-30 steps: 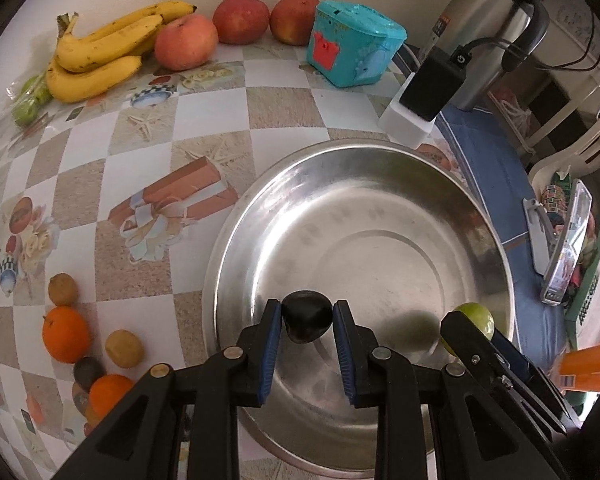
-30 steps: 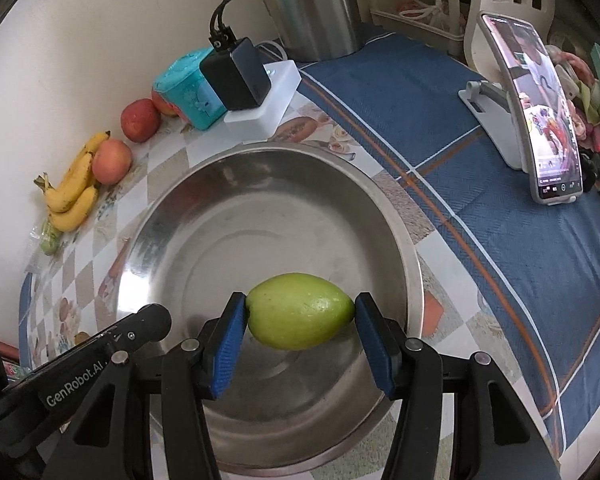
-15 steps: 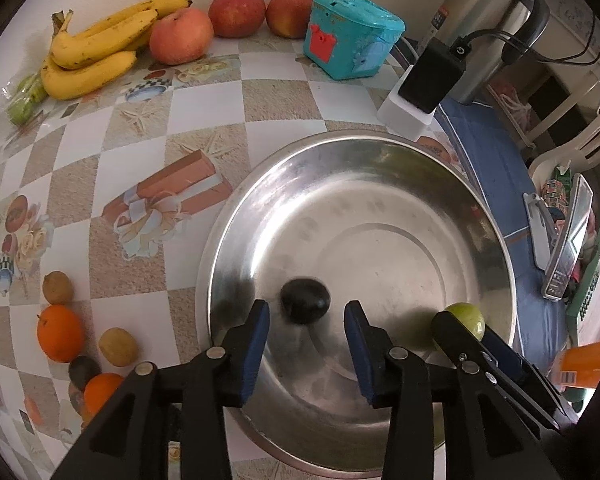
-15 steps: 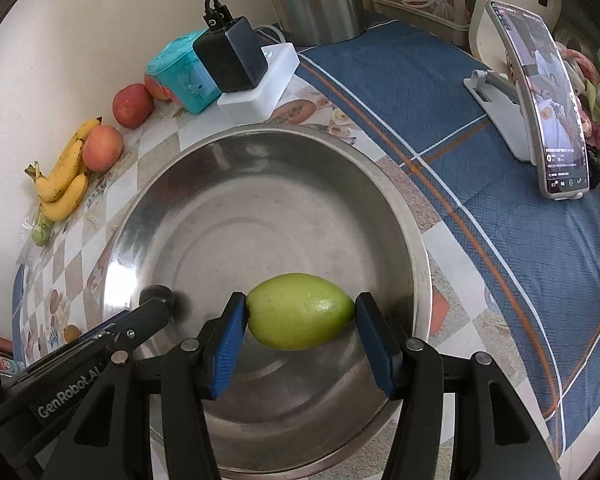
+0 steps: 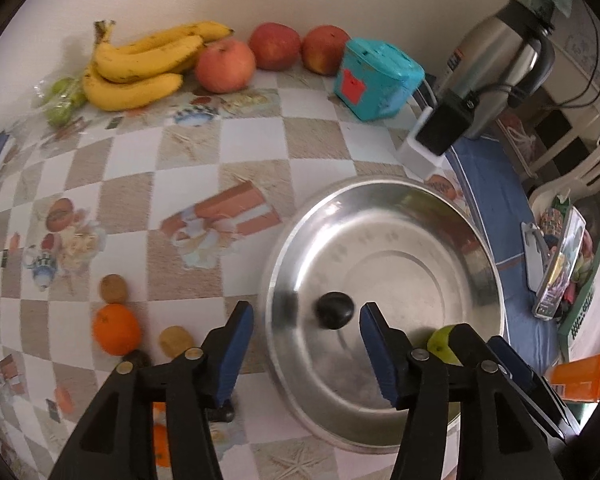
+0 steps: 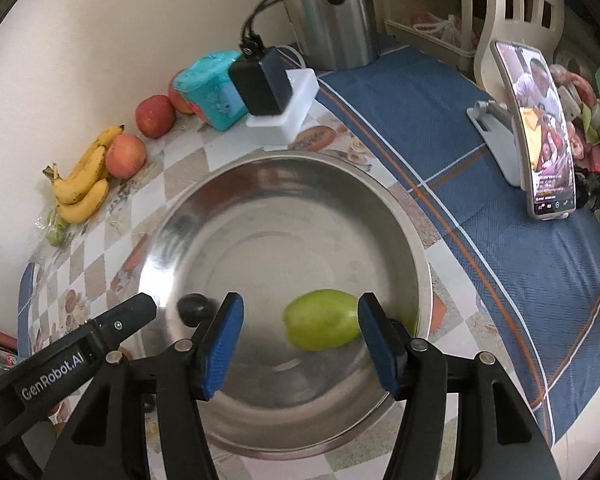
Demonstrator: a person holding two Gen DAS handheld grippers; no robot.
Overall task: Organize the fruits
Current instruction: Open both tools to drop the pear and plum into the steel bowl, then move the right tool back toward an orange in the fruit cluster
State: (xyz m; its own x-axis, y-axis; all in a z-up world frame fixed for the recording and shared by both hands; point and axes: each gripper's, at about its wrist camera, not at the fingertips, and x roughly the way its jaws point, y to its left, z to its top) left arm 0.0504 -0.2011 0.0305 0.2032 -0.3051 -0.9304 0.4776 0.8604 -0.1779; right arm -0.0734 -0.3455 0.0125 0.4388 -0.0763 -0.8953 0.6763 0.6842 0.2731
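A large steel bowl (image 5: 476,240) (image 6: 400,216) sits on the checkered table. A small dark fruit (image 5: 335,310) (image 6: 194,309) lies inside it near the left wall. A green fruit (image 6: 322,330) (image 5: 440,342) lies in the bowl between my right gripper's (image 6: 300,344) open jaws, close to the right finger, blurred. My left gripper (image 5: 306,350) is open and empty above the bowl's left rim. On the table left of the bowl lie an orange (image 5: 116,329), a brown fruit (image 5: 113,287) and another (image 5: 175,340).
Bananas (image 5: 140,68) (image 6: 82,188), three apples (image 5: 225,65) and a teal box (image 5: 376,78) line the back wall. A charger block (image 5: 432,140) (image 6: 278,96) and steel kettle (image 5: 496,60) stand behind the bowl. A phone on a stand (image 6: 540,136) is on the blue cloth.
Both grippers opened. The left let go of the dark fruit in the bowl and drew back left. The right released the green fruit, which dropped into the bowl.
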